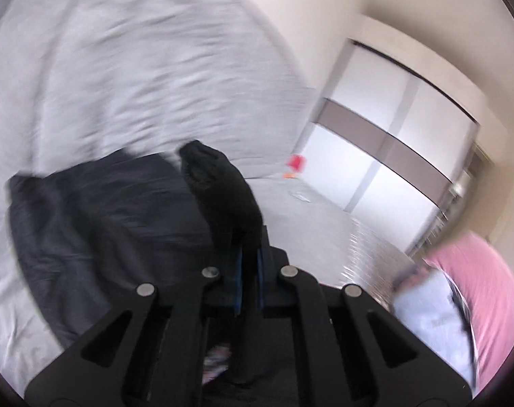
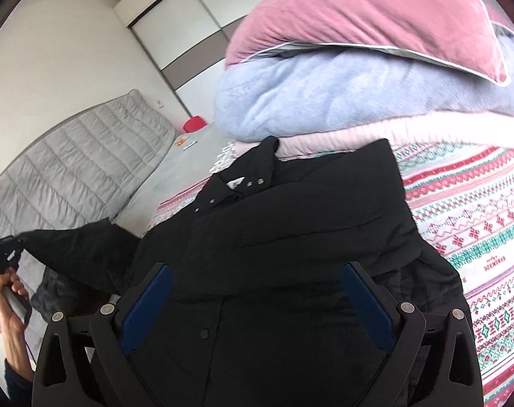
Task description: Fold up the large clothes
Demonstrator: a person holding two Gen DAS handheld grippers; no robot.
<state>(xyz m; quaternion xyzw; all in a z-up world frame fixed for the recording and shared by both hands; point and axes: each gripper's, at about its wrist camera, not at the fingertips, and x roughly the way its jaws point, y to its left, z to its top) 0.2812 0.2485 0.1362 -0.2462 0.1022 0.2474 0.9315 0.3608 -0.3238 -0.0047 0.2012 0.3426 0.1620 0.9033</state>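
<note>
A black jacket (image 2: 290, 224) sleeve (image 1: 219, 186) is being pinched in the closed left gripper (image 1: 248, 264); the right gripper (image 2: 257, 305) is being held wide open above it, folding barely begun.

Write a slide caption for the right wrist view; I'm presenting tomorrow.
Open right gripper over a black jacket on the patterned blanket; left gripper pinches its sleeve.

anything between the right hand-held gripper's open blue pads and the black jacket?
Nothing. In the right wrist view the right hand-held gripper hangs open directly over the black padded jacket; no other object lies between.
</note>
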